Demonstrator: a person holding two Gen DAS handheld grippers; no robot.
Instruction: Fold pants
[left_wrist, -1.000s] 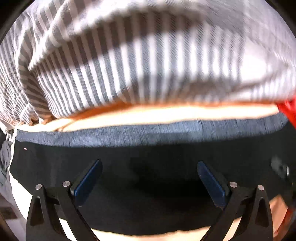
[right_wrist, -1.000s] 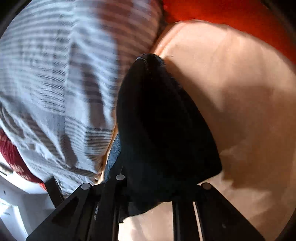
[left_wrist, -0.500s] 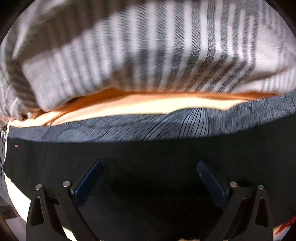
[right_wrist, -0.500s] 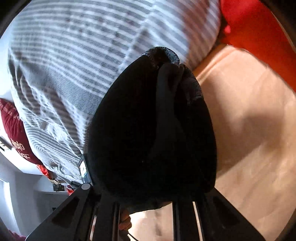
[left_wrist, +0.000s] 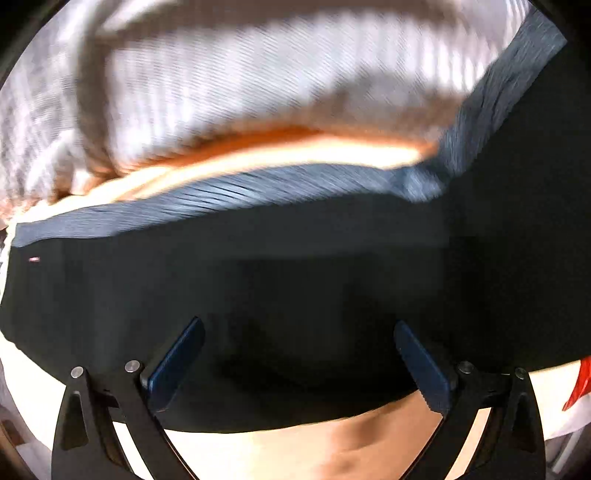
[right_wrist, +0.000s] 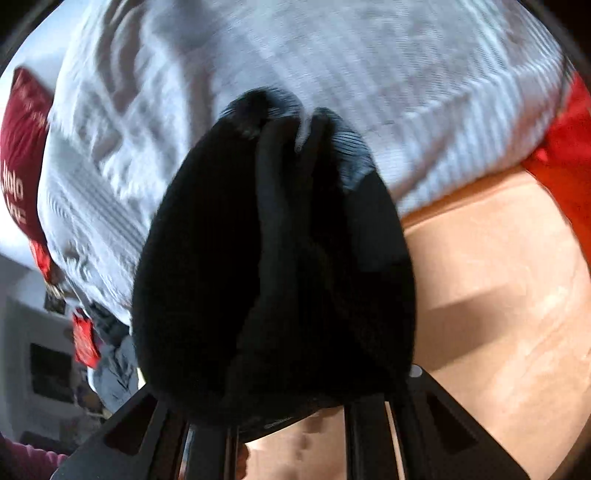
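Pants (right_wrist: 273, 266) bunched in right tool (right_wrist: 288, 424)

Right claw (right_wrist: 291, 413) fingertips buried under bunched pants (right_wrist: 273, 280); striped fabric (left_wrist: 258, 85) blurred.

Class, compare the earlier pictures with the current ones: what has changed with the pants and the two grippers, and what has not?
The right gripper, shut on the black pants, has lifted that bunched end, so more of the striped bedding shows behind it. The right side of the waistband has risen. The left gripper stays open over the pants.
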